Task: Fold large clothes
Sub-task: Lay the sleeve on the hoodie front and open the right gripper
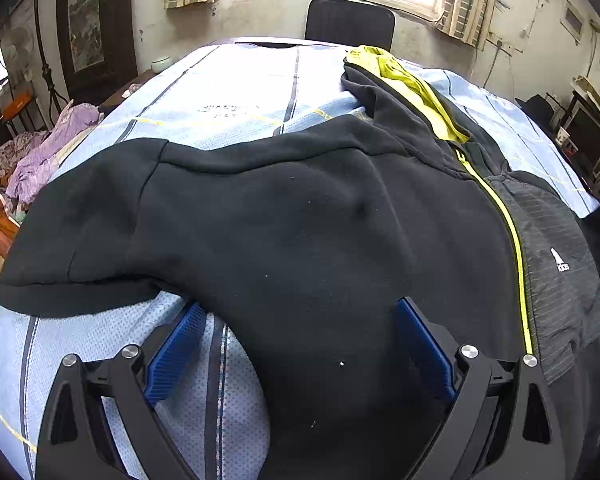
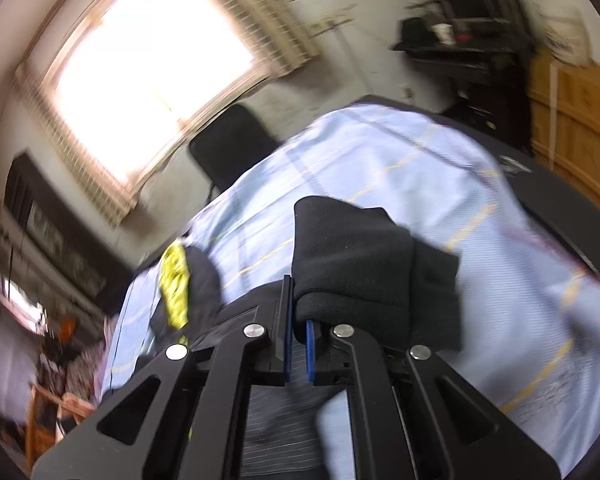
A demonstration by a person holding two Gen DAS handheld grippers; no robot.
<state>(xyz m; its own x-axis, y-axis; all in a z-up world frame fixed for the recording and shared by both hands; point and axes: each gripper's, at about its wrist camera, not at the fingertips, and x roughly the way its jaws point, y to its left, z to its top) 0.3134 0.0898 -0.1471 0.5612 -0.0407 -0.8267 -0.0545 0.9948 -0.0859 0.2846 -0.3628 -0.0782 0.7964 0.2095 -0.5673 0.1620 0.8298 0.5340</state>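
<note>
A black zip jacket (image 1: 300, 208) with a yellow zipper (image 1: 512, 240) and a yellow-lined hood (image 1: 400, 76) lies spread on the light blue sheet (image 1: 240, 80). Its left sleeve (image 1: 80, 240) stretches out to the left. My left gripper (image 1: 300, 306) hovers just above the jacket's lower body, jaws wide open, blue pads (image 1: 176, 356) clear of the cloth. In the blurred right wrist view, my right gripper (image 2: 298, 304) is shut on the black sleeve cuff (image 2: 364, 264), which is lifted above the sheet (image 2: 380, 160). The hood (image 2: 174, 280) shows to the left.
A black chair (image 1: 350, 20) stands beyond the far edge under the window. Purple clothes (image 1: 52, 148) lie heaped at the left. A wooden cabinet (image 2: 572, 120) and dark shelves with clutter stand to the right.
</note>
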